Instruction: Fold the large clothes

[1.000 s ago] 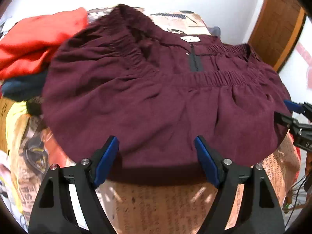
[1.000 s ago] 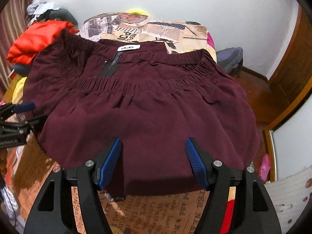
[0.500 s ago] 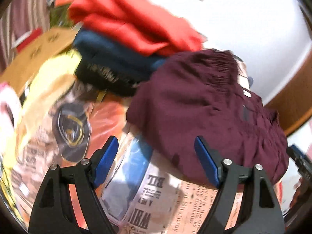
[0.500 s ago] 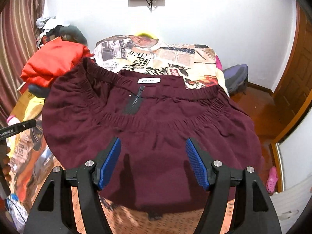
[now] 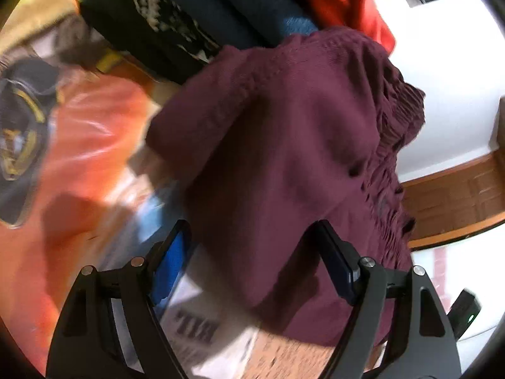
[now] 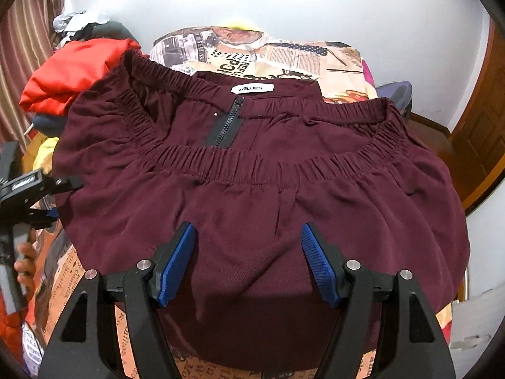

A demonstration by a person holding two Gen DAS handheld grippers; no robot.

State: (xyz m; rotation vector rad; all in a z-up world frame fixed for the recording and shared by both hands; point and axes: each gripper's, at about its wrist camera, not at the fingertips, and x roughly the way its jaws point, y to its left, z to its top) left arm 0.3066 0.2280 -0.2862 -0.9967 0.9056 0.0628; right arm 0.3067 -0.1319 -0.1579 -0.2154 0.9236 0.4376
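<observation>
A maroon garment point(image 6: 258, 189) with elastic gathers, a black zipper and a white label lies spread on a newspaper-print bed cover point(image 6: 284, 53). My right gripper point(image 6: 249, 262) is open and empty, hovering over the garment's near hem. My left gripper point(image 5: 252, 259) is open and empty at the garment's left side edge point(image 5: 284, 145); that view is blurred. The left gripper also shows in the right wrist view point(image 6: 34, 189), beside the garment's left edge.
A pile of clothes, red point(image 6: 72, 72) on top of dark blue and black point(image 5: 195, 22), sits left of the garment. A wooden door point(image 6: 483, 145) and floor are to the right. A white wall stands behind the bed.
My left gripper has swung from the garment's near hem round to its left side edge. My right gripper has stayed open over the near hem, with the view shifting slightly.
</observation>
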